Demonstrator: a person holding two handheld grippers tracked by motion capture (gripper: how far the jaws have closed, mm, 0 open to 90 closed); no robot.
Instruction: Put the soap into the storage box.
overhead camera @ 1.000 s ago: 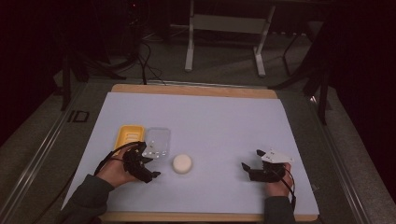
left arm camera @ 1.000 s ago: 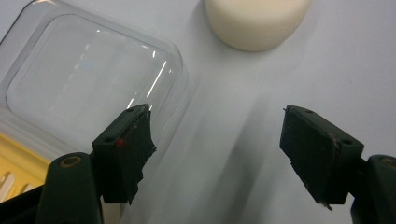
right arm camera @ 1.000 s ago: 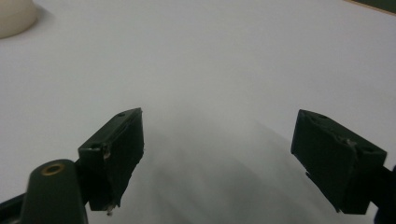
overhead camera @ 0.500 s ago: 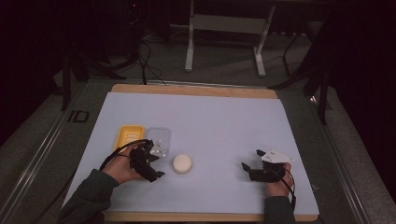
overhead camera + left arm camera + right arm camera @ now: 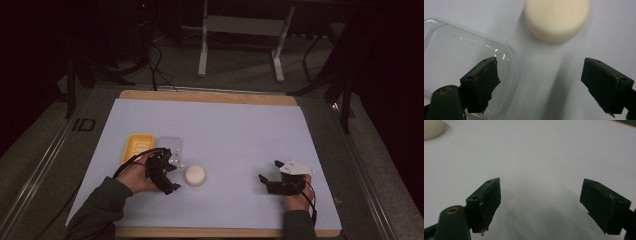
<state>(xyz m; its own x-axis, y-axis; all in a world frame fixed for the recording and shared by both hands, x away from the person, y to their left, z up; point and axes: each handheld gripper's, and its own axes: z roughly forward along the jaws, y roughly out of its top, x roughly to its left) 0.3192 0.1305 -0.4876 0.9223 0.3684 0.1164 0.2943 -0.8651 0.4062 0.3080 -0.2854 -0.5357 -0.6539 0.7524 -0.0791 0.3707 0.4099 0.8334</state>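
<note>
A round cream disc [image 5: 195, 175] lies on the white table cover, right of my left gripper [image 5: 174, 175]. In the left gripper view the cream disc [image 5: 556, 17] sits ahead of my left gripper [image 5: 541, 70]. Its jaws have just been opening and stand apart with only bare table between them. The left one hangs over the corner of a clear plastic lid [image 5: 461, 55]. That clear lid [image 5: 170, 145] lies beside a yellow tray [image 5: 137, 146]. My right gripper [image 5: 267, 175] rests low at the right. In its own view the right gripper [image 5: 540, 190] is open over bare cover.
The white cover [image 5: 225, 130] spreads over a wooden board with its front edge [image 5: 225, 232] near the person. A metal stand [image 5: 240, 40] and cables are on the floor behind the table. The cream disc [image 5: 431, 128] shows far off in the right gripper view.
The left gripper has shifted a little to the right toward the cream disc, and its jaws have spread apart. The right hand has kept still.
</note>
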